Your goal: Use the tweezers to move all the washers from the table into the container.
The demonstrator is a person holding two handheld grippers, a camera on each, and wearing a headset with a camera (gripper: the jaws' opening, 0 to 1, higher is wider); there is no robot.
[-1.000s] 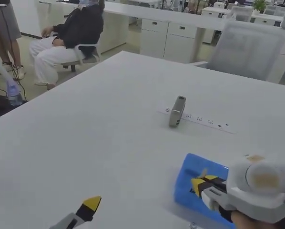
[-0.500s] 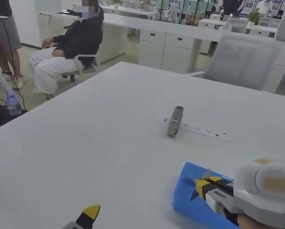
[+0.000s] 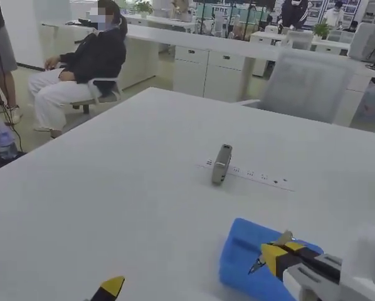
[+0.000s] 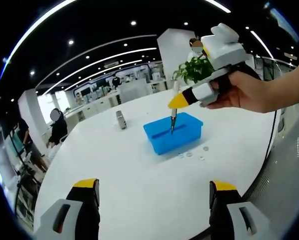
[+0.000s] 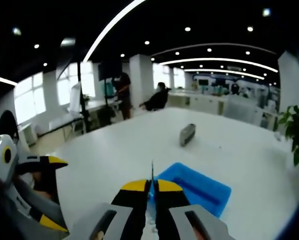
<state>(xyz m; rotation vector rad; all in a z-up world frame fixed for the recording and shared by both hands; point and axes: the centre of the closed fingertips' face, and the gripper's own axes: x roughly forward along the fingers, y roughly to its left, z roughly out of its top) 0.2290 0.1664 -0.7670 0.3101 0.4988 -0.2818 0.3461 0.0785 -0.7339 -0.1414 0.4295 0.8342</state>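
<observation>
The right gripper point(image 4: 178, 101), its yellow-tipped jaws pressed together on slim metal tweezers point(image 4: 172, 120), holds them point-down, the tip inside the shallow blue rectangular plastic container point(image 4: 174, 144) on the white table point(image 4: 139, 175). A few small silver washers point(image 4: 189, 154) lie on the table just beside the container; its contents cannot be made out. The left gripper point(image 4: 153, 197) hangs with jaws wide apart. Farther off, a grey metal block point(image 3: 221, 164) stands on a flush strip point(image 3: 256, 175) whose markings are too small to read.
</observation>
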